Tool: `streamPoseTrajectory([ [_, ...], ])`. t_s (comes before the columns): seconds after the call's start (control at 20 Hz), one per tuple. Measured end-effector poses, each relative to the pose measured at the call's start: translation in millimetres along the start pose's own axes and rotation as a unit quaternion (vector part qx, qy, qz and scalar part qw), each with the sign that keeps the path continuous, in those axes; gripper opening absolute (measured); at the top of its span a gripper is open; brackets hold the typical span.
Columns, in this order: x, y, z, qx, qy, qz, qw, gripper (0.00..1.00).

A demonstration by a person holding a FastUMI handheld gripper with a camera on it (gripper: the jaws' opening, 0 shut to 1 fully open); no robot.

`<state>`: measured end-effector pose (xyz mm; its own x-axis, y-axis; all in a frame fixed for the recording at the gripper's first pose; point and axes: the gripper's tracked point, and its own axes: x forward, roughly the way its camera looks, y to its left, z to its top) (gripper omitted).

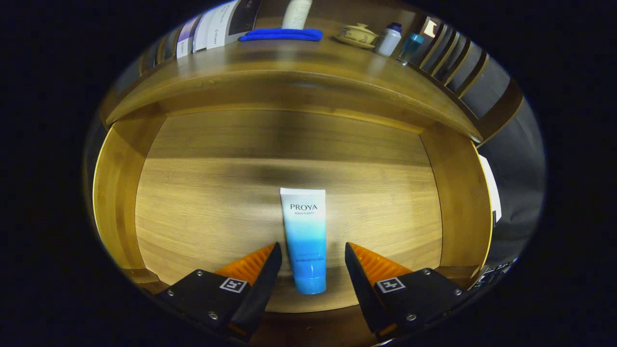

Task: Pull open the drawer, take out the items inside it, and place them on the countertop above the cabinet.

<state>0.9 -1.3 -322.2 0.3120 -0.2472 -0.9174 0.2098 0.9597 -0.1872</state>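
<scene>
The drawer (pixel 202 202) stood pulled open below the wooden surface (pixel 289 67) of the cabinet, its floor and side walls in plain sight. A single tube (pixel 304 236) lay flat on the drawer floor, white at the far end and shading to blue at the cap end nearest the camera. The gripper (pixel 312 250) was spread wide, one finger on each side of the tube's lower half, with a clear gap between each finger and the tube, so neither pressed on it. The tube's cap end reached back between the fingers, and its white end pointed away beyond the tips.

Up on the surface lay a blue cloth (pixel 282 34), with a pale upright tube (pixel 296 13) behind it. To the right sat a lidded bowl on a saucer (pixel 357 35), then a white bottle (pixel 389 39) and a teal bottle (pixel 410 47) close together.
</scene>
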Motion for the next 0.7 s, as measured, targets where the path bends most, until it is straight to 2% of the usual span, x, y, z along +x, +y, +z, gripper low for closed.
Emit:
streamPoseTrajectory([
  [0.35, 10, 3, 1, 0.053, 0.013, 0.048, 0.997, 0.73],
  [0.4, 10, 8, 0, 0.062, 0.012, 0.060, 0.996, 0.69],
  [0.5, 9, 8, 0, 0.062, 0.008, 0.064, 0.996, 0.54],
  [0.7, 7, 7, -2, 0.051, -0.004, 0.059, 0.997, 0.49],
])
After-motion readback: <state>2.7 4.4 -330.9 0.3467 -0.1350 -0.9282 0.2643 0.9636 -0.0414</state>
